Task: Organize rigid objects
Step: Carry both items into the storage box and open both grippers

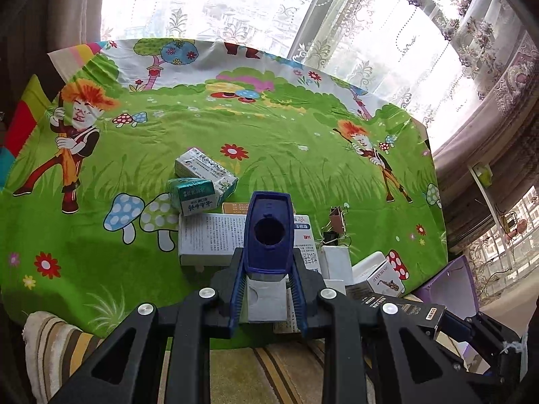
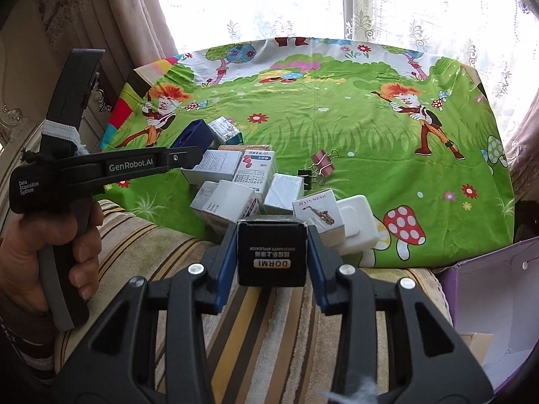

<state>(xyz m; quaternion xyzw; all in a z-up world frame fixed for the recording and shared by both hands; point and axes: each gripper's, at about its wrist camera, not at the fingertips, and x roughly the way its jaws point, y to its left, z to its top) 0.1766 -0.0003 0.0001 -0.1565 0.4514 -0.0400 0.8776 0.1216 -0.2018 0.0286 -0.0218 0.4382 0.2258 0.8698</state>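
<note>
In the left wrist view my left gripper (image 1: 268, 259) is shut on a dark blue plastic case (image 1: 268, 225) with a round hole, held above a pile of small boxes. The pile includes a long white printed box (image 1: 212, 237) and a teal box (image 1: 192, 195). In the right wrist view my right gripper (image 2: 272, 235) is shut on a black DORMI box (image 2: 272, 252), clear of the pile. A saxophone-print box (image 2: 318, 212) and a white case (image 2: 355, 220) lie just beyond it. The left gripper (image 2: 188, 155), in a person's hand (image 2: 50, 235), holds the blue case (image 2: 193, 136) at the left.
A green cartoon cloth (image 2: 337, 124) covers the table. Binder clips (image 2: 323, 161) lie behind the pile. An open purple box (image 2: 488, 289) stands at the lower right. A striped towel (image 2: 151, 245) covers the near edge. Curtains and a window close the far side.
</note>
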